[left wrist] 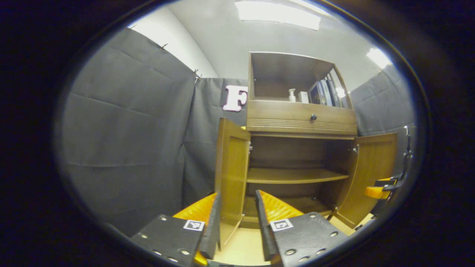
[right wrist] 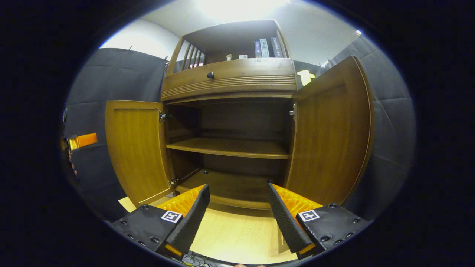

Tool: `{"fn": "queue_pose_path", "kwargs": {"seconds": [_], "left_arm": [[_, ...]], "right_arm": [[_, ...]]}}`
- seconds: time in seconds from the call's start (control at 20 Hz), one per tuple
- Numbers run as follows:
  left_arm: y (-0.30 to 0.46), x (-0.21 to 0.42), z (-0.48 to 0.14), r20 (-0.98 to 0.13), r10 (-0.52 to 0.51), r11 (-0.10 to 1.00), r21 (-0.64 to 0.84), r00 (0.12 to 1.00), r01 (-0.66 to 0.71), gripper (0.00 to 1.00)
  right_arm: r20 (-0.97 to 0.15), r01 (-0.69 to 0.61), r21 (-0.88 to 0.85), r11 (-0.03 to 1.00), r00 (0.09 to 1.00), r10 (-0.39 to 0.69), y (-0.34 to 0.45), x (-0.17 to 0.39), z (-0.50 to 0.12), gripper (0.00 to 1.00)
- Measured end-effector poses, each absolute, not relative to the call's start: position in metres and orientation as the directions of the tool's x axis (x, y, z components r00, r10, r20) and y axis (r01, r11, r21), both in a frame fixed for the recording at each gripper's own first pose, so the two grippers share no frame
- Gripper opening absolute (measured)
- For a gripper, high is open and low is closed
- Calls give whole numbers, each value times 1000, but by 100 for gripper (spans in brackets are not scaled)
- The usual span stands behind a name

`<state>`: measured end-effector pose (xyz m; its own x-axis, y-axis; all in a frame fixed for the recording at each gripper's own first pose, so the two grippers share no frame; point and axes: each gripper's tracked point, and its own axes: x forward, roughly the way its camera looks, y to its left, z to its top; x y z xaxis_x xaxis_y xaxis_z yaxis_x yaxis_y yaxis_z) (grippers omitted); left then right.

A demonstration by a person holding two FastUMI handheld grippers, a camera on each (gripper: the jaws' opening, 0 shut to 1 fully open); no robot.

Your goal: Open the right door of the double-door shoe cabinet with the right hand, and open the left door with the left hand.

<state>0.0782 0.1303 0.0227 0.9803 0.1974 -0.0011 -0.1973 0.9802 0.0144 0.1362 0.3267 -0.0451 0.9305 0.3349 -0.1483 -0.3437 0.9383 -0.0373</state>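
Left gripper view: your left gripper (left wrist: 237,215) is spread wide, straddling the edge of the brown wooden left door (left wrist: 232,174) without pinching it. That door stands swung out, and so does the brown wooden right door (left wrist: 371,174).

Right gripper view: your right gripper (right wrist: 237,207) gapes wide, holding nothing, aimed at the brown wooden cabinet's bare middle shelf (right wrist: 230,147). With both doors open, the task looks complete.

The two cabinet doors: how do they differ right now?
In the left gripper view, the left door sits between the left gripper's open fingers, while the right door stands free of any gripper. The left door's edge faces that camera; the right door shows its inner face. Both are brown wood, swung open off the shoe cabinet.
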Motion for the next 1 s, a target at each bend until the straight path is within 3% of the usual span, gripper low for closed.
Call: {"fn": "queue_pose_path", "kwargs": {"seconds": [0.15,0.45,0.5,0.6,0.75,0.8,1.0], "left_arm": [[106,85,19,7,214,976,-31,977,-214,98],[68,102,21,20,182,983,-2,983,-182,98],[65,105,22,15,173,985,19,985,-173,98],[60,108,17,-5,156,986,58,988,-155,98],[56,104,12,-21,139,985,109,990,-136,98],[56,105,9,-30,133,984,120,991,-128,98],[58,101,-12,-85,102,987,136,991,-90,98]], "right_arm": [[-125,-340,-25,940,934,334,311,132,-39,96],[-98,-284,3,959,954,283,297,130,-31,99],[-102,-283,11,959,954,283,302,130,-29,96],[-122,-282,11,959,952,281,312,132,-28,99],[-126,-280,12,960,952,279,329,134,-23,96],[-136,-285,13,958,949,284,336,135,-24,100],[-151,-282,8,959,948,280,354,141,-25,96]]}}
